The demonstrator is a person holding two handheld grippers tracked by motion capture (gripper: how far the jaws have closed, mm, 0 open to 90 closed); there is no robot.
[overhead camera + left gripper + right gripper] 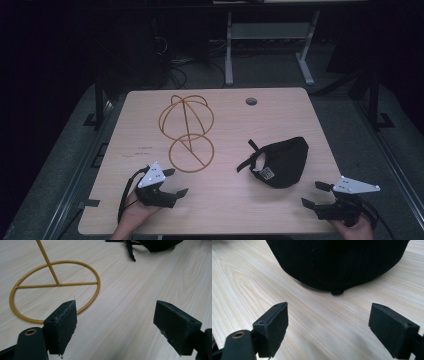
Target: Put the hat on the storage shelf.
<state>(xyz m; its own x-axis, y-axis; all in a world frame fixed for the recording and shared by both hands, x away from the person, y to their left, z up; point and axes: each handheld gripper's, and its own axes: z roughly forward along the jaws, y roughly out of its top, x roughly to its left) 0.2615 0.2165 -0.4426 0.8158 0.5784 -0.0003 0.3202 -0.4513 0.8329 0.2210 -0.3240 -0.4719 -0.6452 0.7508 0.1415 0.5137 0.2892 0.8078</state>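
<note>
While both my tongs gape empty, left gripper [176, 181] nears the wire stand [186, 131], right gripper [312, 194] the black cap [282, 160].

Black tools [176, 182], grey three-cornered plates [153, 175]

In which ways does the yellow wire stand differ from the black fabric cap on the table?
The yellow wire stand is an open frame of thin rods, and the wood shows through it; the black fabric cap is soft, closed cloth. The stand rises from a flat ring base, while the cap lies low with its strap trailing. The stand sits left, the cap right. Both rest untouched on the light wooden table.
</note>
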